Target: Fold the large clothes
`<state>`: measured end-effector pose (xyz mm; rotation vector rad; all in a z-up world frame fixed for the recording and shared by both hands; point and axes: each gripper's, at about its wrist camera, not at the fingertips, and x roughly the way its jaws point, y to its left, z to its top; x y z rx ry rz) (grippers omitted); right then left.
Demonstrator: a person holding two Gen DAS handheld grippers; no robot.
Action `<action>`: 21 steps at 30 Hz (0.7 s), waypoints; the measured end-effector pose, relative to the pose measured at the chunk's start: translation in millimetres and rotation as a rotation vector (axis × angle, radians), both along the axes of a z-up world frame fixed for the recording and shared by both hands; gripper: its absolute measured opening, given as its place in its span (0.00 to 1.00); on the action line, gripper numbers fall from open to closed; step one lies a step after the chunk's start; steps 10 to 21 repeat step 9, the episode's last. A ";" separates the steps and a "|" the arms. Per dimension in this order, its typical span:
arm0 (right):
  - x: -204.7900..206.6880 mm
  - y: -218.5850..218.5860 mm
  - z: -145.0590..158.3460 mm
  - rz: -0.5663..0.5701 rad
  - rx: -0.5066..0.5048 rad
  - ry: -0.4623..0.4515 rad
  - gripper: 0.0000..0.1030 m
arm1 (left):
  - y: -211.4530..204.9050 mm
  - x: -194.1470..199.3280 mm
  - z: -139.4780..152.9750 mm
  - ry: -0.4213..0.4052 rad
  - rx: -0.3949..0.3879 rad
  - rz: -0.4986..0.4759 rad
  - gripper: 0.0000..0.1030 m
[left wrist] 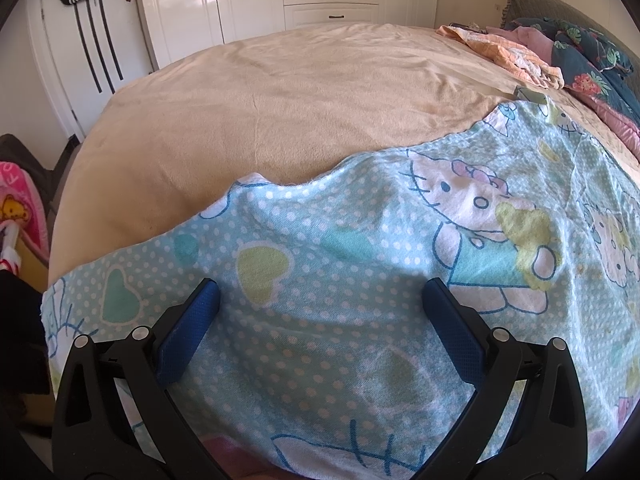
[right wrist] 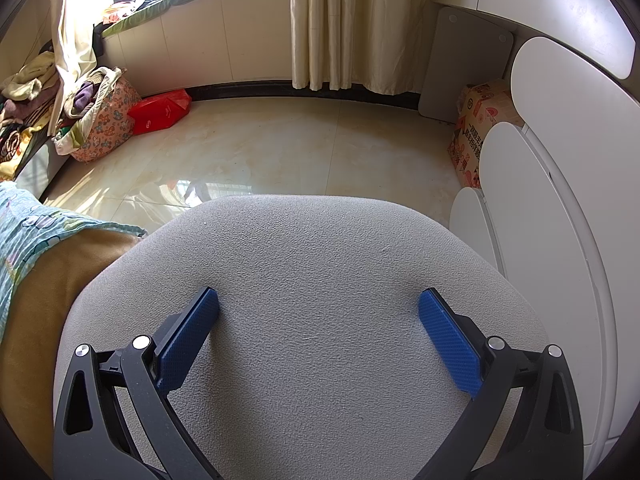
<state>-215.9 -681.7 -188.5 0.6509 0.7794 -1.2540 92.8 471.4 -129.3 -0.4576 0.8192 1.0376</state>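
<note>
The cardboard box (right wrist: 482, 120) beside the white furniture carries red Chinese print, too small and warped to read; the red package (right wrist: 162, 114) on the floor bears a small white mark, unreadable; the pink cloth (left wrist: 18, 200) shows pale letters, cut off.

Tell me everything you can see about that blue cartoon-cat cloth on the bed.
The cloth looks like thin, soft cotton: pale turquoise with white polka dots, green and yellow hearts, and cartoon white cats outlined in blue. It lies spread across the near part of the tan bed cover, wrinkled, its far edge wavy and slightly lifted. The left gripper hovers open right over it, gripping nothing. A strip of it shows at the edge of the right wrist view.
</note>
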 end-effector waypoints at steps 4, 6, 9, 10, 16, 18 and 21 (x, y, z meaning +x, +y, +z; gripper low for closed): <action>0.0 0.0 0.0 0.000 0.000 0.000 0.96 | -1.2 -1.5 -0.5 -0.006 -0.007 0.000 0.92; 0.0 0.0 0.0 0.000 0.000 0.000 0.96 | 0.2 -0.9 -0.8 -0.009 -0.009 0.000 0.92; 0.0 0.0 0.0 0.000 0.000 0.000 0.96 | -0.7 -0.9 -0.8 -0.007 -0.007 0.001 0.92; 0.0 0.0 0.0 0.000 0.000 0.000 0.96 | -0.7 -0.9 -0.8 -0.007 -0.007 0.001 0.92; 0.0 0.0 0.0 0.000 0.000 0.000 0.96 | -0.7 -0.9 -0.8 -0.007 -0.007 0.001 0.92; 0.0 0.0 0.0 0.000 0.000 0.000 0.96 | -0.7 -0.9 -0.8 -0.007 -0.007 0.001 0.92; 0.0 0.0 0.0 0.000 0.000 0.000 0.96 | -0.7 -0.9 -0.8 -0.007 -0.007 0.001 0.92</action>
